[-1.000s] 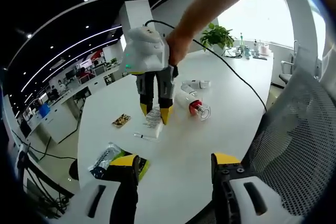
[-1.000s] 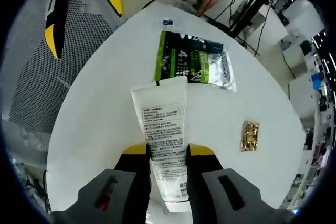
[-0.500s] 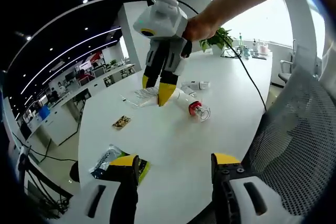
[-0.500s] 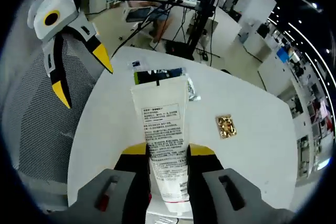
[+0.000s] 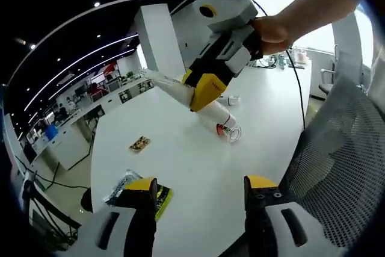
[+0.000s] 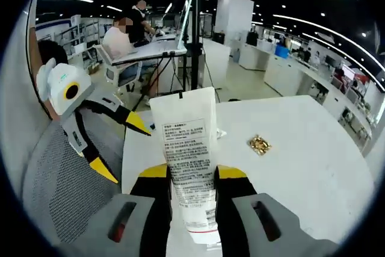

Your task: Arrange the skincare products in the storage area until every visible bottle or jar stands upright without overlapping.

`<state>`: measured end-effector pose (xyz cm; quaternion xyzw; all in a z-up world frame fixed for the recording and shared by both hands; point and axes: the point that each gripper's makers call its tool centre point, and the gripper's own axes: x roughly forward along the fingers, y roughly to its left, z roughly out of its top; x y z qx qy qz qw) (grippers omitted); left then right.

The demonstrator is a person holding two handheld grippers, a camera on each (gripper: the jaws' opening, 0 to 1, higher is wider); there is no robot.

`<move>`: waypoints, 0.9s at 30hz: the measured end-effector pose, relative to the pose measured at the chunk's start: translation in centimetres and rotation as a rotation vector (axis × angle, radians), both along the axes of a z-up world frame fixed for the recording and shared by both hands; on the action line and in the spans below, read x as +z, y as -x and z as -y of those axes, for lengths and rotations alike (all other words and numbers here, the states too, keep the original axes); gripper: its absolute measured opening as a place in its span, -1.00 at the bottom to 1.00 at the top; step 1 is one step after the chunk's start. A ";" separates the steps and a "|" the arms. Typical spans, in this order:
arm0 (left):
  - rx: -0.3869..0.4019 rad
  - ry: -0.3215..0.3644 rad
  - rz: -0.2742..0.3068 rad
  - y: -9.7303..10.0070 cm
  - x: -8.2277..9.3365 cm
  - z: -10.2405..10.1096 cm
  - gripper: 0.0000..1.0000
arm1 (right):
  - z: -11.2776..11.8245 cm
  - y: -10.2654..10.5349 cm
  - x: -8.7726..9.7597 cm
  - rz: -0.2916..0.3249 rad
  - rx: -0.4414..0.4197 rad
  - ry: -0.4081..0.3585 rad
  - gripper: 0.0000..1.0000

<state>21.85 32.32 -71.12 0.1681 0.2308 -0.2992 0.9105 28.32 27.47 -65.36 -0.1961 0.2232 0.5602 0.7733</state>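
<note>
My right gripper [image 6: 191,176] is shut on a white squeeze tube [image 6: 185,142] with small print on its label, held up in the air above the white table [image 6: 301,167]. In the left gripper view a hand holds that right gripper [image 5: 203,87] high, and the tube [image 5: 169,87] sticks out to the left. Under it a clear bottle with a red cap [image 5: 225,126] lies on its side. My left gripper [image 5: 201,186] stands open with nothing between its jaws, low at the table's near edge. It also hangs open [image 6: 120,147] at the left of the right gripper view.
A gold packet [image 5: 139,144] lies mid-table, and a green and black sachet [image 5: 161,194] sits beside my left jaw. A small white item [image 5: 232,98] rests past the bottle. A grey mesh chair [image 5: 337,148] stands against the table's near side. People sit at a desk [image 6: 144,43] farther back.
The right gripper has lifted the tube off the table and swung it up from pointing downward to roughly level. The left gripper has stayed in place, open.
</note>
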 end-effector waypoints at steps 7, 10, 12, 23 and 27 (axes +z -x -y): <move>-0.002 0.002 -0.004 0.1 0.1 0.1 0.21 | 0.3 1.0 1.0 -0.042 -0.082 -0.103 -0.52; -0.003 0.001 -0.001 0.1 0.1 0.1 0.21 | 0.2 1.4 1.3 -0.060 -0.108 -0.145 -0.51; -0.002 0.000 -0.001 0.1 0.1 0.1 0.22 | 0.1 1.6 1.5 -0.075 -0.120 -0.176 -0.51; -0.019 0.058 0.009 0.1 0.9 1.0 0.43 | 0.0 2.7 3.1 -0.083 -0.179 -0.261 -0.50; -0.027 0.139 0.017 0.1 2.1 1.6 0.53 | 0.3 3.1 4.0 -0.082 -0.204 -0.307 -0.50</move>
